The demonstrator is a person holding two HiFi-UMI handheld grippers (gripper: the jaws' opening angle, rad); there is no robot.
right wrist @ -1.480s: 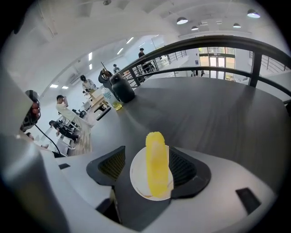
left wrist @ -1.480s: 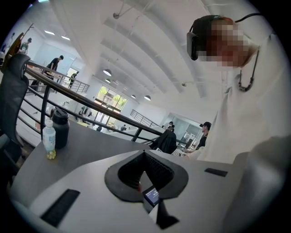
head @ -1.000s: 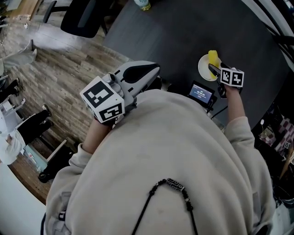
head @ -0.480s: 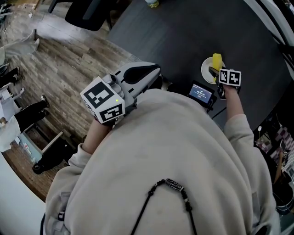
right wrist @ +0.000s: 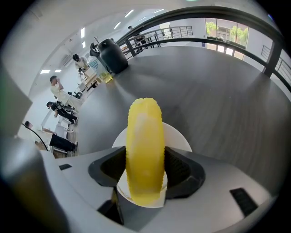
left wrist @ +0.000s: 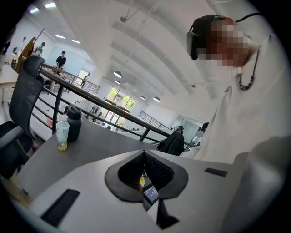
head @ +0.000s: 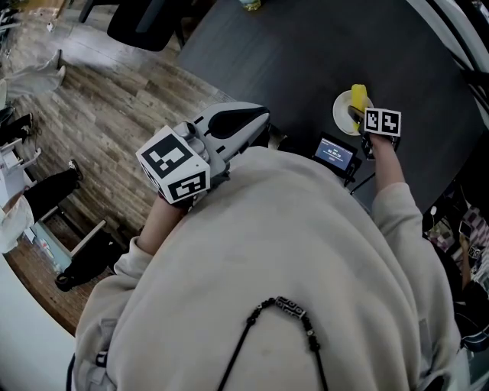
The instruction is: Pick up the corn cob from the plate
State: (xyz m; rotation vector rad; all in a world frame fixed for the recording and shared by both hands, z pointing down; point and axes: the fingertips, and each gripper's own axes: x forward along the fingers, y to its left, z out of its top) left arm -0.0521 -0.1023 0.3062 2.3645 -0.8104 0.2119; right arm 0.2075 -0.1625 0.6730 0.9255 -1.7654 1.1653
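A yellow corn cob [right wrist: 144, 150] lies on a small white plate [right wrist: 179, 139] on the dark table. My right gripper [right wrist: 144, 170] points steeply down over it. Its jaws have just been closing, and the pads now touch the cob on both sides, near its close end. In the head view the cob [head: 357, 98] and plate [head: 341, 114] show at the upper right, with the right gripper [head: 359, 118] partly over them. My left gripper [head: 256, 118] hangs by my chest, away from the plate. It is shut and holds nothing [left wrist: 144, 154].
A small device with a lit screen [head: 335, 155] sits on the table just near the plate. A black jug [right wrist: 112, 55] and a drink bottle [left wrist: 62, 133] stand at the table's far side. An office chair [head: 141, 23] stands on the wooden floor beyond the table's left edge.
My right gripper has sunk slightly onto the cob and its jaws have narrowed around it. The left gripper has stayed where it was.
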